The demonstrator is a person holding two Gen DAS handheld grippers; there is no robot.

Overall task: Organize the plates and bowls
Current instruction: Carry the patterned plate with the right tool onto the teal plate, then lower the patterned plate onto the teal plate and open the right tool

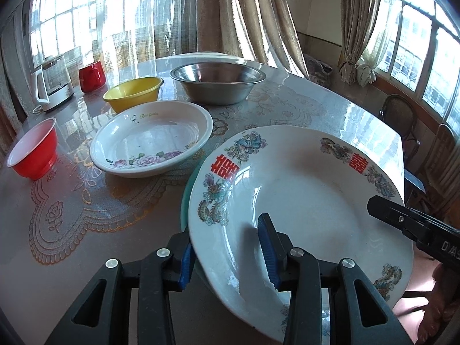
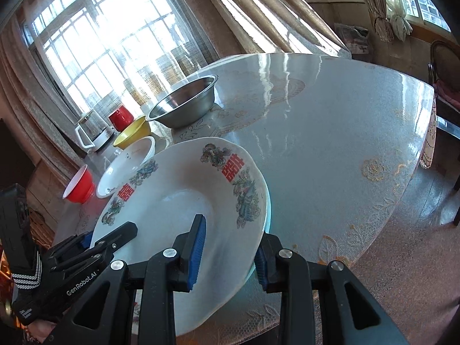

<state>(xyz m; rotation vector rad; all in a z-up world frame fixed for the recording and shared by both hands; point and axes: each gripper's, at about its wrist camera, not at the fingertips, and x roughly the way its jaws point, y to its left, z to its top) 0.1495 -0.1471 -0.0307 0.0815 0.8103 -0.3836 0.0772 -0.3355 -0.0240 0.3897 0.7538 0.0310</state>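
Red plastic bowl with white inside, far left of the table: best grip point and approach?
Take the red plastic bowl by its thin upright rim, one finger inside and one outside, coming down from above. It stands upright and empty, its walls flare and look too wide to span. Use the near side: the white floral plate sits to its right.

Landmark: steel basin (image 1: 217, 82) on tabletop (image 1: 316, 109). Small bowl (image 1: 132, 92) left; rose plate (image 1: 151, 138) nearer-left; dragon plate (image 1: 302, 198) nearest.

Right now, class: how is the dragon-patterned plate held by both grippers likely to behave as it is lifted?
The dragon-patterned plate looks like glazed ceramic: probably rigid, fairly heavy, breakable. Its glossy rim may slip between the left gripper pads. With the right gripper on the opposite rim, tipping seems less likely.
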